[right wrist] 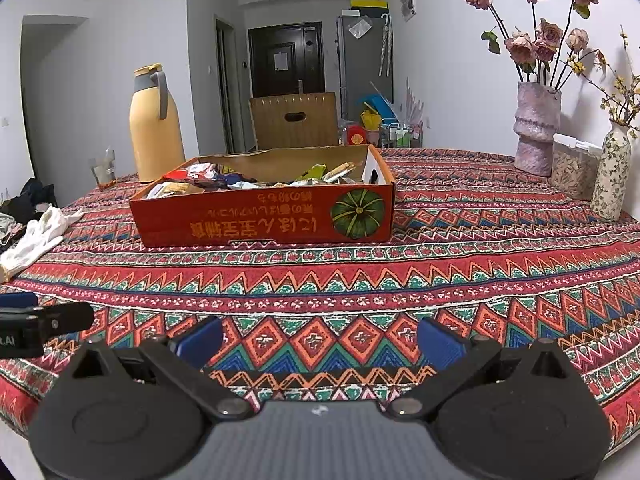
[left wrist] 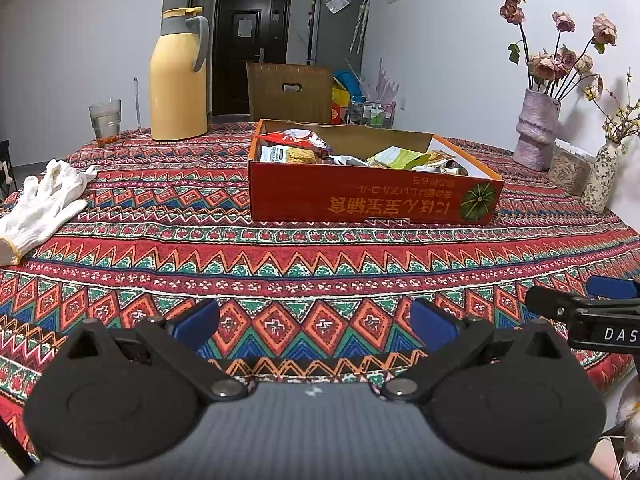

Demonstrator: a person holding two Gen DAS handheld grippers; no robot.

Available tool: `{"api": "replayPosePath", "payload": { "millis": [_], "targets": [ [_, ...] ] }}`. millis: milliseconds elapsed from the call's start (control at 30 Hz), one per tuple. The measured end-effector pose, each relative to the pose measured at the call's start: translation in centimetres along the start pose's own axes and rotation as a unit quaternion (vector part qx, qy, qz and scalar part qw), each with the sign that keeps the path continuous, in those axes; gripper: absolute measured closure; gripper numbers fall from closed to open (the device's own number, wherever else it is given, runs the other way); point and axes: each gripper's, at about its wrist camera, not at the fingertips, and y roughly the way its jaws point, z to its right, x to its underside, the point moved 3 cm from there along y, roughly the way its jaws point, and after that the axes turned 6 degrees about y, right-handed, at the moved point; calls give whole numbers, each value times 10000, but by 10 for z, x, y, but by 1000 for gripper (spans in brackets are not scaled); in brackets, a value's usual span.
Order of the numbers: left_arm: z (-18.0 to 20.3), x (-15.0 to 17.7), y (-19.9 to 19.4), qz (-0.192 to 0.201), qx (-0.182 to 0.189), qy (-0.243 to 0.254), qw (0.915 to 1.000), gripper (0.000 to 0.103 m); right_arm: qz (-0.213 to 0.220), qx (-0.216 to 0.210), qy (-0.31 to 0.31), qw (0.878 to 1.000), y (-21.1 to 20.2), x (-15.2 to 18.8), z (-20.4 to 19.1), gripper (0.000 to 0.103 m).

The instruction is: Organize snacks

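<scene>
Now | left claw (left wrist: 314, 326), right claw (right wrist: 320, 342): both spread wide, empty | snack box (left wrist: 372, 196) well ahead on tablecloth (left wrist: 280, 264)

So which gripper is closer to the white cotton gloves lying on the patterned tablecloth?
Left. The left gripper hovers open over the tablecloth's near edge, with the white cotton gloves ahead to its left. The right gripper, also open, sits farther right, beyond the left one.

Yellow thermos (left wrist: 179, 80), glass (left wrist: 105, 121), white gloves (left wrist: 42, 204), flower vases (left wrist: 535, 135).
</scene>
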Motion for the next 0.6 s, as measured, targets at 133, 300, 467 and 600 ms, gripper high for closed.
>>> {"api": "replayPosePath", "payload": {
  "millis": [133, 300, 467, 600],
  "targets": [
    [0, 1, 1, -3, 6, 0, 10000, 0, -9, -2, 4, 10000, 1, 1, -1, 0],
    [1, 1, 1, -5, 14, -2, 10000, 0, -24, 4, 7, 10000, 2, 1, -1, 0],
    [1, 3, 2, -14, 18, -5, 10000, 0, -38, 4, 4, 10000, 3, 2, -1, 0],
    [2, 3, 2, -16, 20, -3, 10000, 0, -42, 6, 6, 10000, 4, 2, -1, 0]
  ]
}}
